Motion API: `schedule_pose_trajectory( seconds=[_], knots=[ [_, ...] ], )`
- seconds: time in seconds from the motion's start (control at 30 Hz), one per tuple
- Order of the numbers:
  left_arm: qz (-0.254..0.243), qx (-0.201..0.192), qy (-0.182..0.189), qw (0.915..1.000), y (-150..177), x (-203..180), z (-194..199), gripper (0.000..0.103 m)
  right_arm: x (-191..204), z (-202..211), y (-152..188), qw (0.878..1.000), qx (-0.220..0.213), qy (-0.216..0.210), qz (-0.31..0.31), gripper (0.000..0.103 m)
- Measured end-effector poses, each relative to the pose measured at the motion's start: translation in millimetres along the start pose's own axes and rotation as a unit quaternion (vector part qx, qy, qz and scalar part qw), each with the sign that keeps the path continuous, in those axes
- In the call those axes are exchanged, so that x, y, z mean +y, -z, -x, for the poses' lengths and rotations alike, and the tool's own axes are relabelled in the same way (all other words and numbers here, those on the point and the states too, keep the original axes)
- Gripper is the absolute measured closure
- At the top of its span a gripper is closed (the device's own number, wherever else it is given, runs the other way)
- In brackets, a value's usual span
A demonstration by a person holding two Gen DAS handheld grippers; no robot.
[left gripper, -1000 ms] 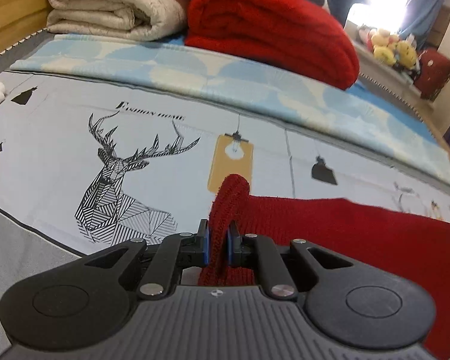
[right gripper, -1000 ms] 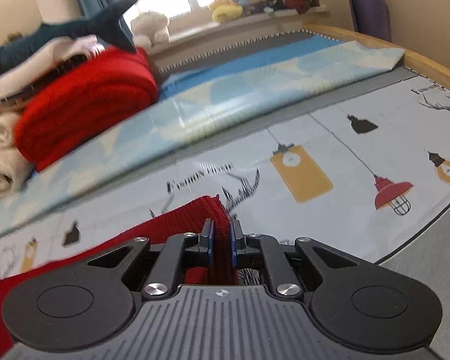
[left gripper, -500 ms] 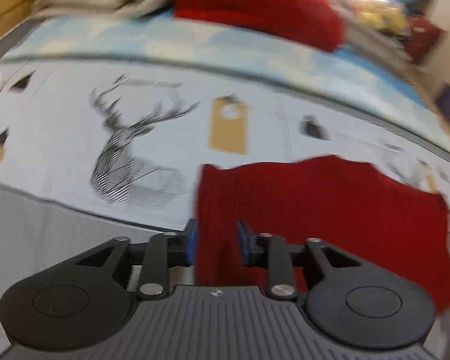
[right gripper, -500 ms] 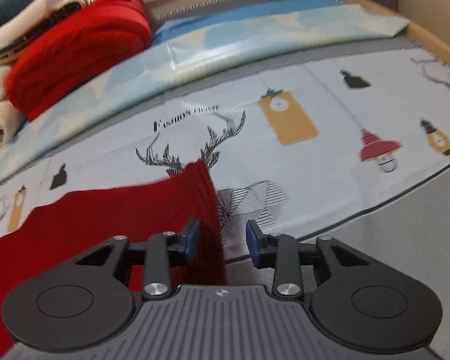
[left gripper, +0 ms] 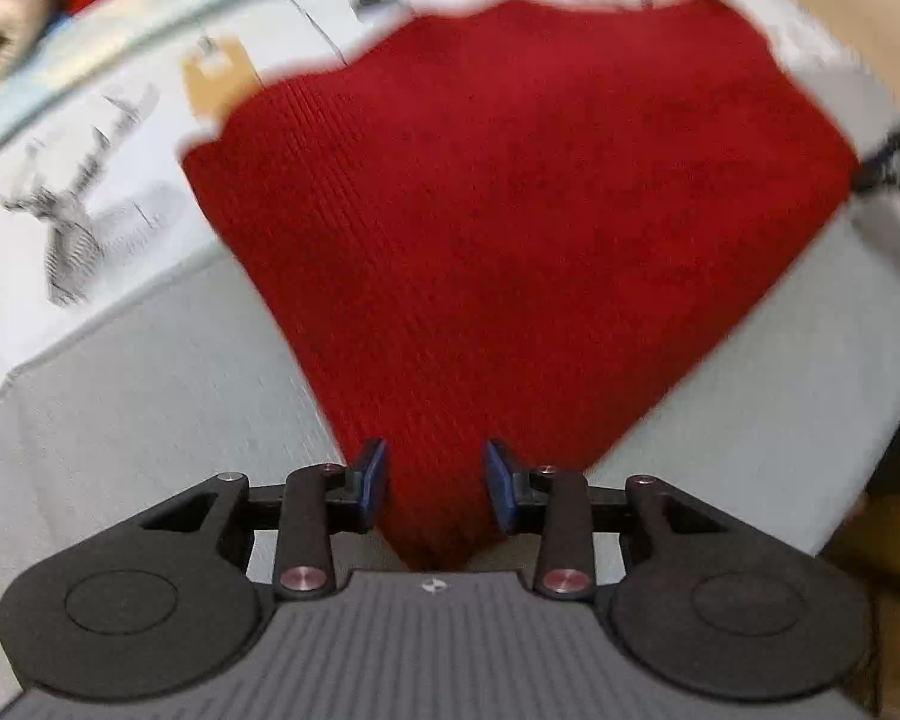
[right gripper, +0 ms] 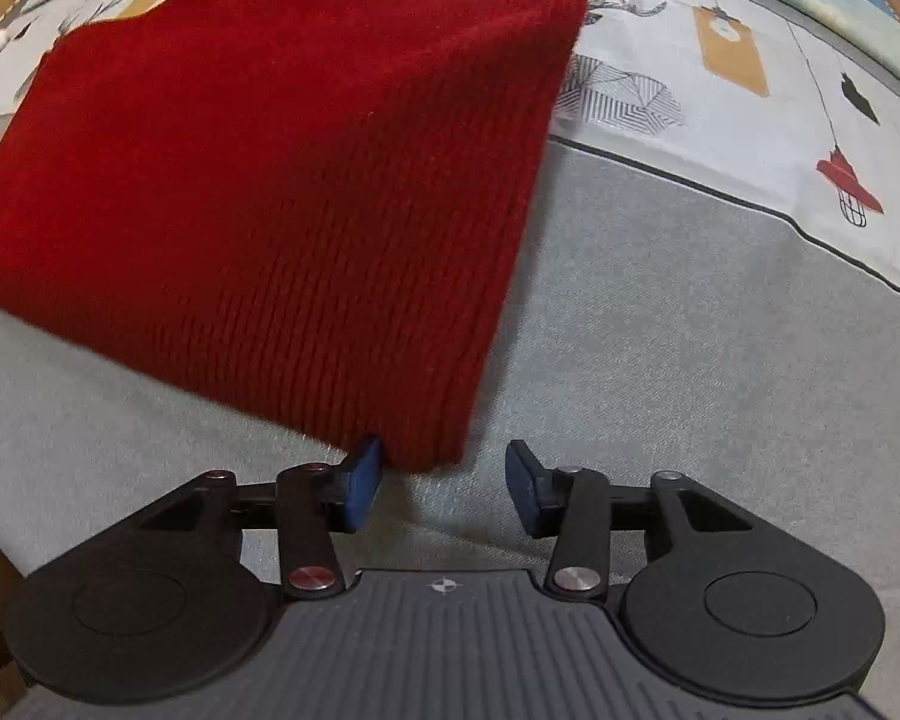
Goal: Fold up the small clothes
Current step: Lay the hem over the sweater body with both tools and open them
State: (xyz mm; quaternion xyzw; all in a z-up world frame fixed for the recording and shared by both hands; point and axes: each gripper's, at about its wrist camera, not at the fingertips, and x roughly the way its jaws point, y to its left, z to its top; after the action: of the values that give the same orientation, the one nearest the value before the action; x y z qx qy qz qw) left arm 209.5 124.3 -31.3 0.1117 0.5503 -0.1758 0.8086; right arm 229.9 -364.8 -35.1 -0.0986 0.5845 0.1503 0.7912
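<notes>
Bedsheet (right gripper: 660,312) bears flat red knit (right gripper: 282,156) (ribbed), both grippers' fingers (left gripper: 371,483) released.

A bed (right gripper: 660,312) carries everything here. Its near part is covered in plain grey fabric, and farther back lies a pale printed sheet (right gripper: 750,114) with lamps, a geometric deer and lettering. A red knitted garment (right gripper: 282,168) lies flat across both, its near corner on the grey and its far edge on the print. In the left wrist view the same garment (left gripper: 510,228) spreads wide, blurred.
</notes>
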Motion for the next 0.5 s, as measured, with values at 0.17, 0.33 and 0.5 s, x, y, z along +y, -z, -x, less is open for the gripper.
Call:
schedule_pose_trajectory(
  seconds=[0.17, 0.33, 0.5],
  knots=[
    [0.039, -0.036, 0.009, 0.9986, -7, 13, 11, 0.062, -9, 26, -12, 0.997, -0.06, -0.026, -0.047, 0.057],
    [0.028, 0.038, -0.026, 0.9986, -6, 20, -21, 0.06, -17, 26, -18, 0.994, -0.071, -0.03, -0.077, 0.057],
    [0.043, 0.022, -0.037, 0.9982, -11, 28, -14, 0.055, -6, 3, -13, 0.999, -0.024, 0.012, -0.028, 0.054]
  ],
)
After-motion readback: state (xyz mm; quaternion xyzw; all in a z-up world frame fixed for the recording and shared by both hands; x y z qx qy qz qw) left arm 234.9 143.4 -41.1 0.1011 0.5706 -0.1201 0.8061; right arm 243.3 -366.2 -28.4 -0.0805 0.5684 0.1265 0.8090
